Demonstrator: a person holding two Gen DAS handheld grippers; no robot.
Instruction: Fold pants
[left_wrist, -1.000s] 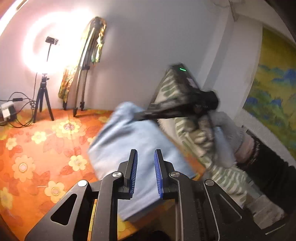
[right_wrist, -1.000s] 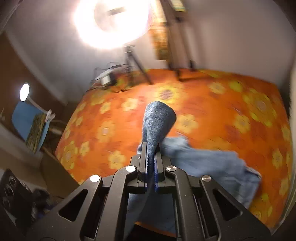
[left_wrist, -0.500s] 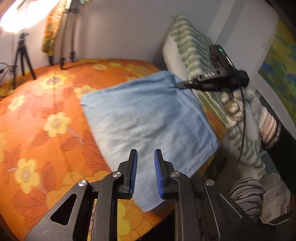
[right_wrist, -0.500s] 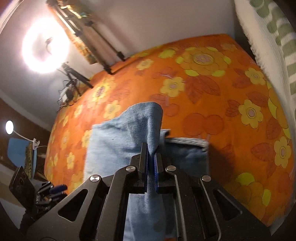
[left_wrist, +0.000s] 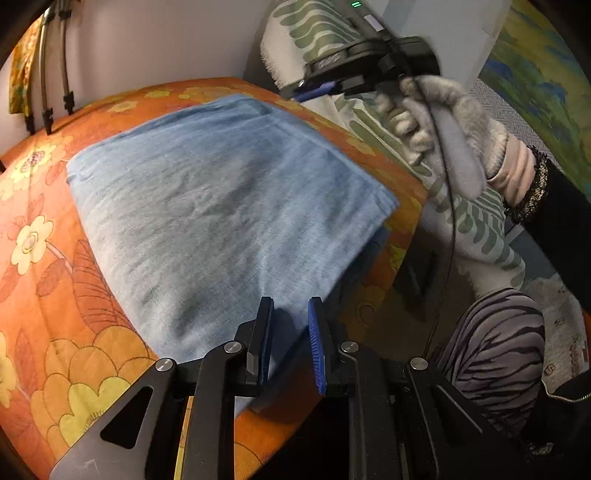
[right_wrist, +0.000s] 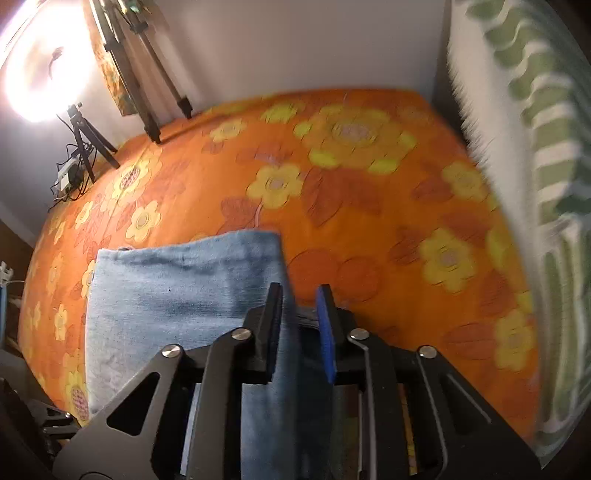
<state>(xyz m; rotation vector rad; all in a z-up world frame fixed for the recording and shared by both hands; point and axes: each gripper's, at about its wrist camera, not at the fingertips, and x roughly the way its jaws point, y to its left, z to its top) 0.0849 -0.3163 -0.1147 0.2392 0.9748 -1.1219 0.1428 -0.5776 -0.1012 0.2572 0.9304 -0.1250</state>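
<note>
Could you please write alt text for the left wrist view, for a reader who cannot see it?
A light blue denim pair of pants lies folded into a flat rectangle on an orange floral bedspread. The open left gripper hovers at its near edge, while the right gripper, held in a grey gloved hand, hangs above its far corner.

An orange flower-print bedspread (right_wrist: 369, 192) covers the bed; folded light-blue denim pants (left_wrist: 221, 206) lie flat on it, near its edge.
</note>
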